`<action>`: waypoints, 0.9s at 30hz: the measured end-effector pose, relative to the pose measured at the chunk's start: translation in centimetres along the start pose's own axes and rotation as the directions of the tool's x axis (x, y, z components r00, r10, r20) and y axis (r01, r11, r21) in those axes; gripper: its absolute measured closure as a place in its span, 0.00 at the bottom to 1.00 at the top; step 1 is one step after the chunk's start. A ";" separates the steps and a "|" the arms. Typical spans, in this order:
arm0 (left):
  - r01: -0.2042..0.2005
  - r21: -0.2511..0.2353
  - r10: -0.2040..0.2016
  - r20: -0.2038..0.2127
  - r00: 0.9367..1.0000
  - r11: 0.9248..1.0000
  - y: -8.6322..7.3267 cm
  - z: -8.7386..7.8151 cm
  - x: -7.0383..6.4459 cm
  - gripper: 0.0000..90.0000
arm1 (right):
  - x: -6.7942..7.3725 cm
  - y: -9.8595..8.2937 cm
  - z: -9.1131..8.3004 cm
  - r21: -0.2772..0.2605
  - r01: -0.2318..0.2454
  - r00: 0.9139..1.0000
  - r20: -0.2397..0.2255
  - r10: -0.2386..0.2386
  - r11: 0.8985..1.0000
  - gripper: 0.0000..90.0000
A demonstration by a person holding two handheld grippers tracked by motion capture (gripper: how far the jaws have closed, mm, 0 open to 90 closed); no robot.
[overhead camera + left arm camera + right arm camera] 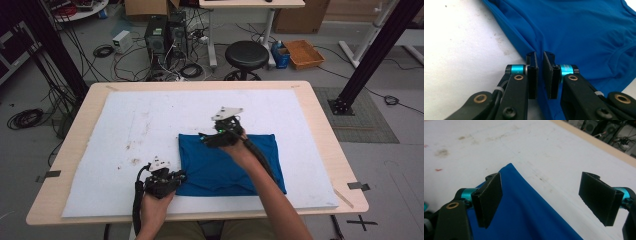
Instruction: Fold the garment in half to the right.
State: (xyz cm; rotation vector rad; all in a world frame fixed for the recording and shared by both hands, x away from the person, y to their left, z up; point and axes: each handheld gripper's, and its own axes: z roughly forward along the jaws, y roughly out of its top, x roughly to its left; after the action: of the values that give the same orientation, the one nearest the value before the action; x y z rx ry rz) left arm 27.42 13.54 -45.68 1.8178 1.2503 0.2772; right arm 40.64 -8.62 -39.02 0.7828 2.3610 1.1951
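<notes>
Jaws of left gripper [540, 75] pinch blue cloth's [579, 32] edge; right gripper's [544, 200] gape wide over its corner.

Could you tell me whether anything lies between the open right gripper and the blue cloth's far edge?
Nothing visible does: the right gripper hangs open right over the blue cloth edge, only white mat around it.
</notes>
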 end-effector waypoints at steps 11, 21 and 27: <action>-0.006 0.000 0.006 0.000 1.000 1.000 0.0 0.0 -0.1 0.91 | 3.6 1.3 8.3 0.167 0.079 0.997 0.011 -0.082 0.983 0.38; 0.004 0.003 -0.004 0.002 1.000 1.000 0.0 0.0 0.0 0.91 | 4.2 3.1 10.3 0.295 0.181 0.983 -0.076 -0.166 0.938 0.78; 0.022 0.008 -0.022 0.008 1.000 1.000 0.0 -0.1 0.2 0.92 | 4.9 3.3 11.0 0.331 0.190 0.982 -0.079 -0.174 0.924 0.96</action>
State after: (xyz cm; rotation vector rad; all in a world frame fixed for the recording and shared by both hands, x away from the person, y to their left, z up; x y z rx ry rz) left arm 27.48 13.73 -45.66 1.8091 1.2662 0.2529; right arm 44.01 2.74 -42.93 0.6214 2.6511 0.7508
